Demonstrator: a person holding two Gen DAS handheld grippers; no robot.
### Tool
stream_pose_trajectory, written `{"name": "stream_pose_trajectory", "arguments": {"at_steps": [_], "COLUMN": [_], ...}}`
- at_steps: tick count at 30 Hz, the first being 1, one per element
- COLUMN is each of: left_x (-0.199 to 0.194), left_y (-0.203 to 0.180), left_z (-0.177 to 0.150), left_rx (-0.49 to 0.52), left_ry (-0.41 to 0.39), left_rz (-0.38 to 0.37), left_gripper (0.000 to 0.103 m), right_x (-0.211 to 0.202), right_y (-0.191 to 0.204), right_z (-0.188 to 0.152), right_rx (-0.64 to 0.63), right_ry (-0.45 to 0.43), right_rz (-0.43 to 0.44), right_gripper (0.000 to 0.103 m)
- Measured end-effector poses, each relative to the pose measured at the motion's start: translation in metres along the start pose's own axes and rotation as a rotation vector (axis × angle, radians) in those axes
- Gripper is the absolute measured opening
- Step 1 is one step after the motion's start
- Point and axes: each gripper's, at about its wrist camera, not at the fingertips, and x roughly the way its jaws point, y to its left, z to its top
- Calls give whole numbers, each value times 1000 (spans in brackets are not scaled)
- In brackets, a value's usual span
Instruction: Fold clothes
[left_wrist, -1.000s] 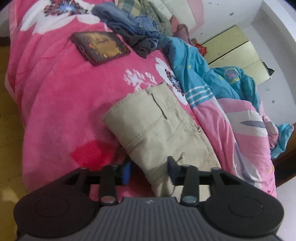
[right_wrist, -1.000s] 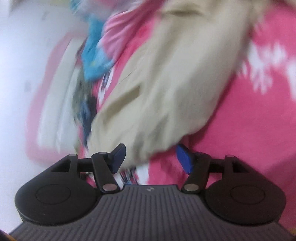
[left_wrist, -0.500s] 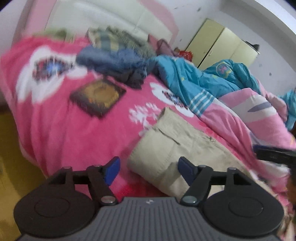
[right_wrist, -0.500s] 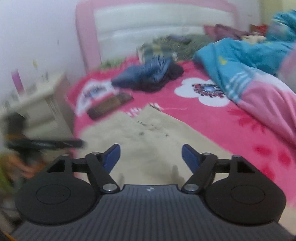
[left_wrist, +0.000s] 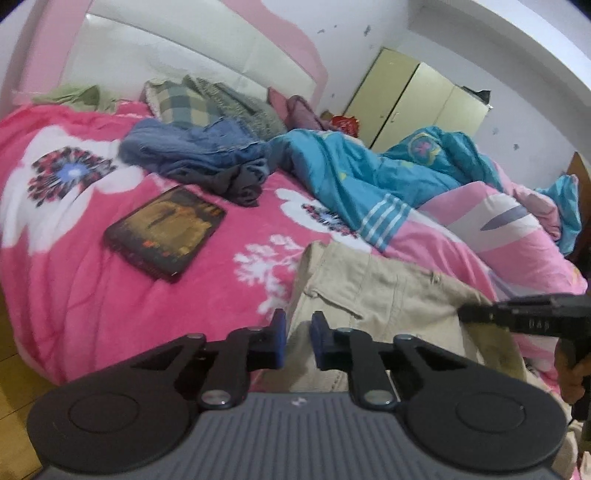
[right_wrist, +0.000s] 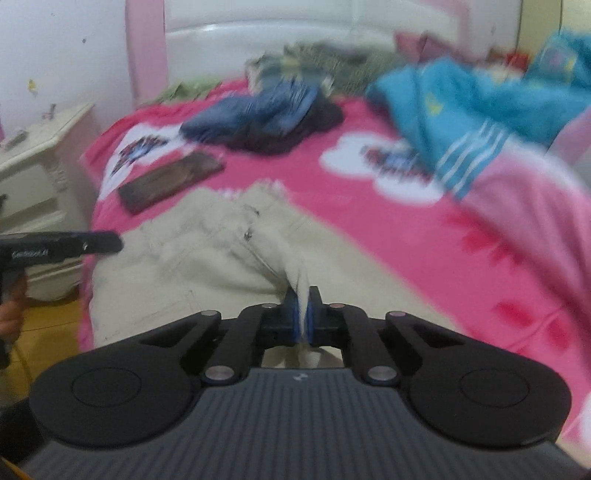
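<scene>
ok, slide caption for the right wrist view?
Right tool shut on a pinched fold of the beige trousers lying on the pink blanket.

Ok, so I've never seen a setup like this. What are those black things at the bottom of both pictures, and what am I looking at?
There is no robot here. A person holds a two-fingered grabbing tool in each hand, and each tool carries a wide-angle camera looking along its fingers. One picture comes from the left tool, the other from the right tool. Both look over a bed with a pink flowered blanket. On it lie beige trousers, a dark flat tablet or book, a heap of jeans and a blue quilt. The right tool is shut on a fold of the trousers. The left tool's jaws have just been closing at the trousers' edge. I cannot tell whether they pinch it.
</scene>
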Motion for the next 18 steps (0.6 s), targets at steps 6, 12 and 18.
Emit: {"name": "stream_pose_trajectory", "arguments": {"at_steps": [6,12,18], "left_x": [28,43,39], "left_y": [-14,-18,-14], "left_z": [12,17,20], "left_rx": [29,27,36], "left_ry": [17,39,37], "left_rz": [4,15,39], "left_gripper": [4,3,3], "right_x": [13,50,58], "right_y": [-6,-23,-26], "right_z": [21,22,21], "right_rx": [-121,-142,-147], "right_ry": [-5,44,27], "right_rz": [-112,-128,-109], "right_gripper": [3,3,3]}}
